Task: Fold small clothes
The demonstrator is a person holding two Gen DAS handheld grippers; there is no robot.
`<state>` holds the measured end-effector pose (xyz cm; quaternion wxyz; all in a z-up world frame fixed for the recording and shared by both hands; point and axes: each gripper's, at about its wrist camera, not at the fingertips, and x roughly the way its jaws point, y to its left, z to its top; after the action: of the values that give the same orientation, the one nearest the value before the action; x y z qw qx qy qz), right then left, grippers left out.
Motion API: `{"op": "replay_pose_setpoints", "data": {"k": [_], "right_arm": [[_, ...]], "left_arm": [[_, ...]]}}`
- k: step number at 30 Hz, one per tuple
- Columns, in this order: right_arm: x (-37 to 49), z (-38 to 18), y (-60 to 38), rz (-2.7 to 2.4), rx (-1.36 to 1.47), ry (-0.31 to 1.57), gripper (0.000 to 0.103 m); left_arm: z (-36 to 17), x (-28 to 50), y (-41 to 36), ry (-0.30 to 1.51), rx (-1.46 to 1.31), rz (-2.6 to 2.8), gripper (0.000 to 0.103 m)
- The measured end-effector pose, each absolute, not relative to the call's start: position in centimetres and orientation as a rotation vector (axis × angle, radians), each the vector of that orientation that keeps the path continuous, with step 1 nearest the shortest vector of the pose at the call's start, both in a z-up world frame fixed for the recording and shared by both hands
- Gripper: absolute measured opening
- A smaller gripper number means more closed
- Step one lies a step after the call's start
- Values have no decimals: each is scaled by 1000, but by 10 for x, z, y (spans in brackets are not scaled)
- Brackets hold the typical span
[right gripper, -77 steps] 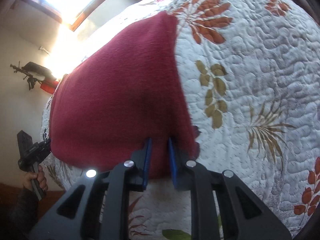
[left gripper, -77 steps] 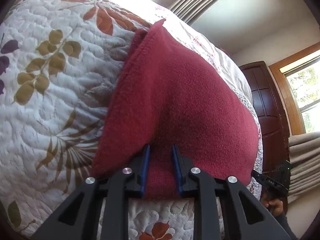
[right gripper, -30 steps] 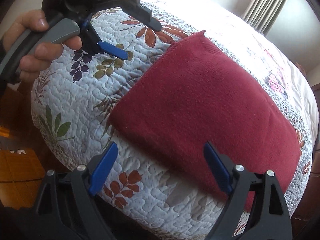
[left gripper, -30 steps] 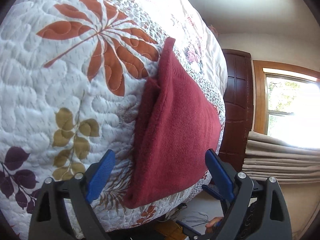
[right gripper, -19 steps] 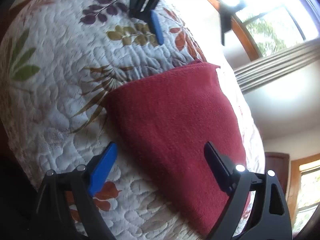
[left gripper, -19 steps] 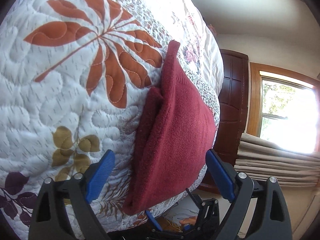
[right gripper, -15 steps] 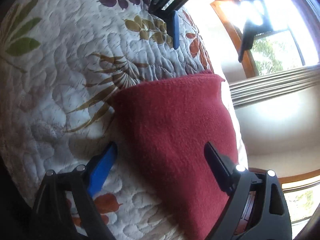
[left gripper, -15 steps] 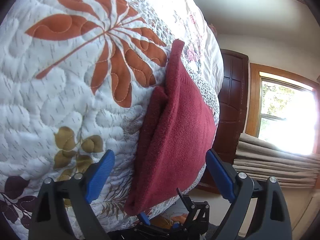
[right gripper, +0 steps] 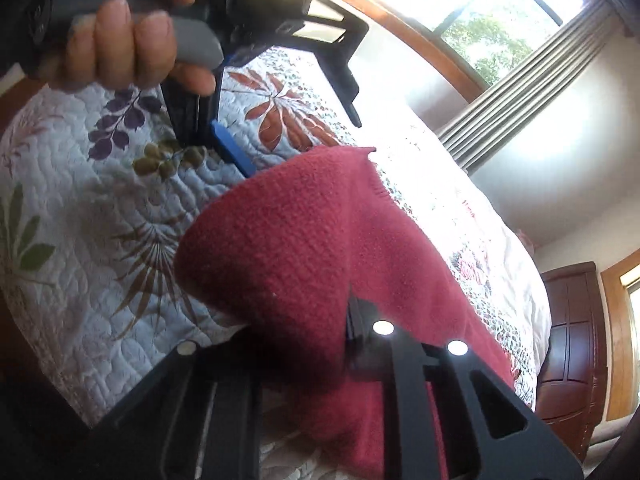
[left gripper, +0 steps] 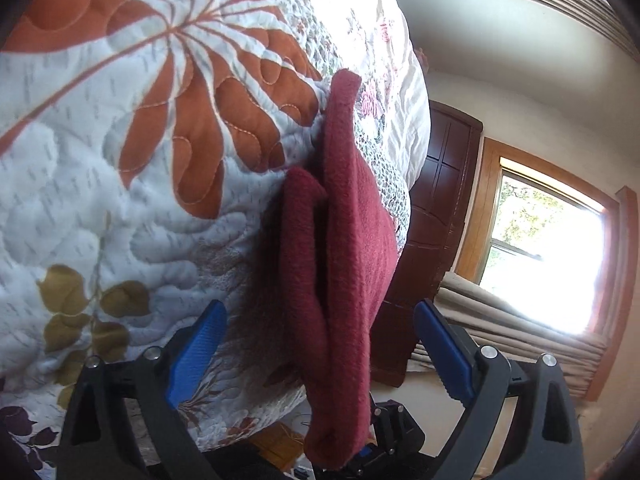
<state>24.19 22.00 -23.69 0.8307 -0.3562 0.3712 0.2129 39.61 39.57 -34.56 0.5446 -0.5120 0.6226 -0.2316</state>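
Observation:
A folded dark red fleece cloth (left gripper: 344,248) lies on the quilted bed (left gripper: 132,184), with its near end raised off the quilt. My left gripper (left gripper: 318,344) stands open, a blue pad (left gripper: 196,350) on each side of the cloth's edge and touching nothing. In the right wrist view the cloth (right gripper: 312,240) drapes over my right gripper (right gripper: 320,304), which is shut on its near edge; the fingertips are hidden under the fabric. The right gripper (left gripper: 380,436) shows below the cloth's hanging end in the left wrist view. A hand (right gripper: 120,40) holds the left gripper (right gripper: 296,136) beyond the cloth's far corner.
The white quilt with orange, purple and olive leaf prints (right gripper: 80,216) covers the bed. A dark wooden door (left gripper: 436,208), a bright window (left gripper: 548,252) and curtains (right gripper: 516,92) stand beyond the bed.
My right gripper went from open to shut on the cloth's near edge and lifted it. My left gripper stayed open and moved closer to the cloth's side edge.

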Motion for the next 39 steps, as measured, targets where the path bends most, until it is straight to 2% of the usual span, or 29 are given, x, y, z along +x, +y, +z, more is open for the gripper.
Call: {"op": "replay_pose_setpoints", "data": {"k": [6, 7, 8, 9, 10, 11, 13, 18, 27, 39], "right_arm": [[246, -224, 220, 462, -733, 782, 15], [245, -221, 218, 461, -720, 781, 15], [247, -219, 218, 460, -708, 782, 15], [249, -217, 216, 458, -695, 784, 15], [251, -214, 215, 454, -684, 781, 15], [249, -212, 213, 450, -672, 777, 15], [253, -204, 210, 444, -639, 774, 15], [253, -179, 191, 432, -519, 747, 15], [255, -127, 114, 360, -198, 686, 16], [263, -123, 13, 277, 132, 676, 16]], "left_arm": [[-358, 427, 363, 1528, -1204, -553, 96], [-357, 432, 359, 1516, -1193, -559, 95], [-355, 435, 358, 1494, -1182, -552, 89], [-352, 438, 356, 1479, -1174, -545, 74], [-351, 441, 354, 1497, -1165, -532, 32], [-349, 443, 355, 1495, -1165, -517, 24], [-334, 446, 349, 1483, -1116, -518, 20], [-274, 453, 331, 1405, -1014, -553, 17], [-176, 480, 244, 1335, -842, -630, 17], [-145, 491, 138, 1392, -644, -611, 16]]}}
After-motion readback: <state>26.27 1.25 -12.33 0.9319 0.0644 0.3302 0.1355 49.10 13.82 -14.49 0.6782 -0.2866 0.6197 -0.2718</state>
